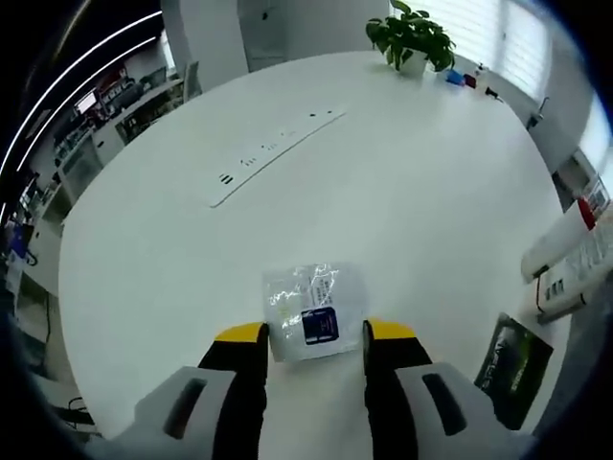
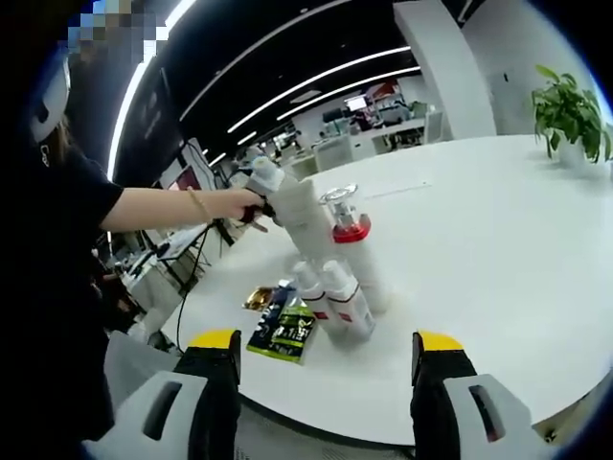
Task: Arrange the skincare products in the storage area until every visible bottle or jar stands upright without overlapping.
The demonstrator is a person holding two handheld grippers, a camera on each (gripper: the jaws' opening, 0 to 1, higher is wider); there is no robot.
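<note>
A big white round table spreads out here, with a long flat power strip set into its top. At the far edge sits a potted plant, a small blue item just beside it, too tiny to identify. Beyond, office desks line up under ceiling light strips.

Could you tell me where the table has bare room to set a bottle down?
Most of the white table is bare: between the clear packet and the potted plant. It is crowded around the bottles and dark sachets at the near edge.
</note>
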